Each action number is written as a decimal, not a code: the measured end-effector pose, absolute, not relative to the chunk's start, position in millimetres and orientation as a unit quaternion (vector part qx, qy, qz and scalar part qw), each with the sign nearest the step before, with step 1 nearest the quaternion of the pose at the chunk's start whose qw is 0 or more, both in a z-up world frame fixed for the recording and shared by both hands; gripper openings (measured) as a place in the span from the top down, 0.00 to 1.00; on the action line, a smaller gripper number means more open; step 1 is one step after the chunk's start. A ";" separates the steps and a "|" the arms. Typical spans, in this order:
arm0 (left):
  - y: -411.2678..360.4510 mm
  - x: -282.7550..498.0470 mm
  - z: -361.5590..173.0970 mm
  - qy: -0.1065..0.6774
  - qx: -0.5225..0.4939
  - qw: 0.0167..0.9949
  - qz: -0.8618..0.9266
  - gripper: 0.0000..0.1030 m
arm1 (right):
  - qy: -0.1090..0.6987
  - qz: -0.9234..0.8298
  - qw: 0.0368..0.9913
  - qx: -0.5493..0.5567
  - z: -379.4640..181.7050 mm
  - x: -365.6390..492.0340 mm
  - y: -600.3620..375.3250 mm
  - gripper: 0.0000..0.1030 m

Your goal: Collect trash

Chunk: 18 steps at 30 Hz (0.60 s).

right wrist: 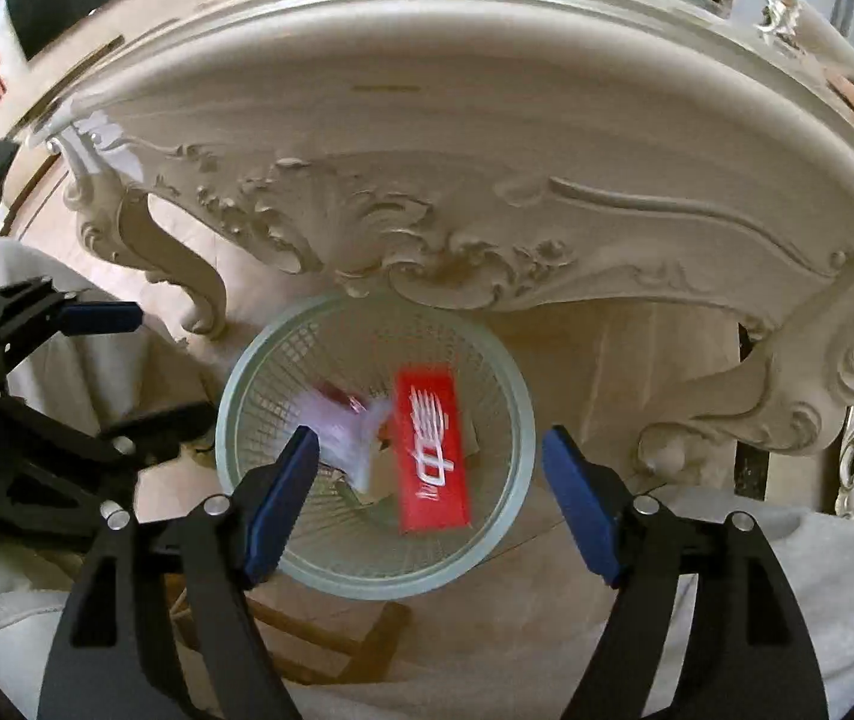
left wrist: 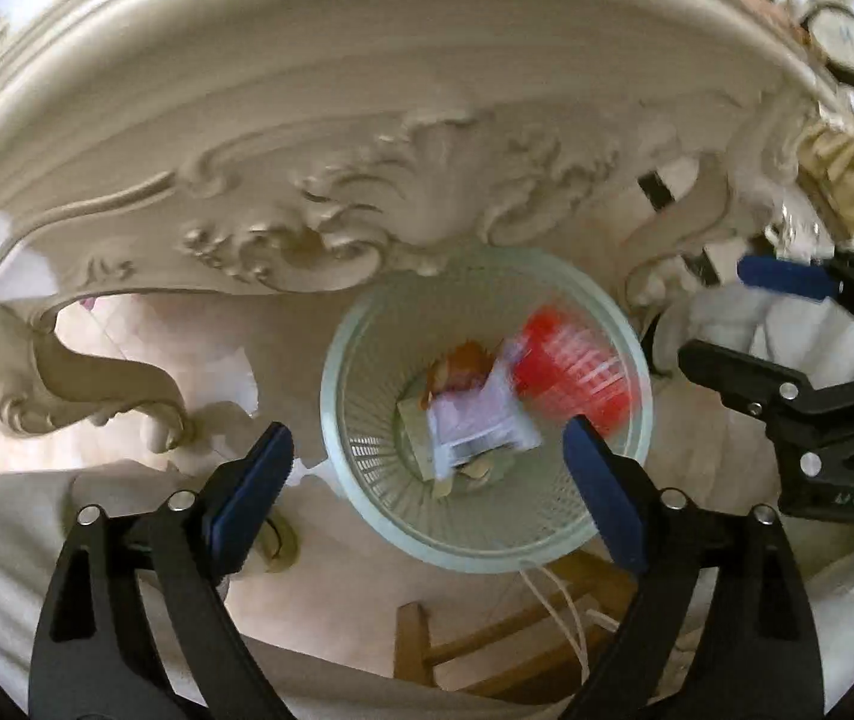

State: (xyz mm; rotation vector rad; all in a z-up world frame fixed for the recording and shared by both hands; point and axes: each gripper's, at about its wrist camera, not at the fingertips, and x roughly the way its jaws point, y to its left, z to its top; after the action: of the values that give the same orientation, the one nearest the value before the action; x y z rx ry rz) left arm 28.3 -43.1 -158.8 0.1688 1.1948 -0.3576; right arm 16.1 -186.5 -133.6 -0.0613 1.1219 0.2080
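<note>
A pale green mesh waste basket [left wrist: 342, 456] stands on the floor below the carved table's edge; it also shows in the right wrist view [right wrist: 234, 396]. Inside lie a red packet [right wrist: 433, 450], blurred in the left wrist view [left wrist: 571, 366], a whitish plastic wrapper [left wrist: 475, 420] [right wrist: 342, 432] and other scraps. My left gripper [left wrist: 433, 480] is open and empty above the basket. My right gripper [right wrist: 433, 480] is open and empty above the basket too. Each gripper shows in the other's view, the right one [left wrist: 739, 312] and the left one [right wrist: 120, 360], both open.
An ornate cream carved table [left wrist: 366, 120] [right wrist: 487, 150] overhangs the basket, with curved legs [left wrist: 96, 384] [right wrist: 186, 264] on each side. A wooden stool frame [left wrist: 487, 648] stands on the floor near the basket. Light cloth [right wrist: 817, 600] lies at the lower edges.
</note>
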 end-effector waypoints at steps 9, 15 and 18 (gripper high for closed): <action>-17.2 16.0 -110.4 0.501 0.042 0.851 -0.154 0.10 | 0.515 0.110 0.850 0.002 -106.4 0.6 -196.4 0.29; 0.6 31.0 -68.1 0.469 0.017 0.871 -0.145 0.10 | 0.474 0.128 0.871 0.008 -64.9 1.1 -190.5 0.29; 9.4 51.4 -40.5 0.445 0.009 0.885 -0.136 0.10 | 0.439 0.132 0.889 0.001 -38.6 14.0 -192.0 0.29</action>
State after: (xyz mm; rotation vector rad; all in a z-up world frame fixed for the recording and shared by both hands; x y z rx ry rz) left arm 51.4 9.4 -40.5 0.0184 0.9268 -0.2829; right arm 14.0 -192.0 -38.6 0.0021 0.9120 0.2735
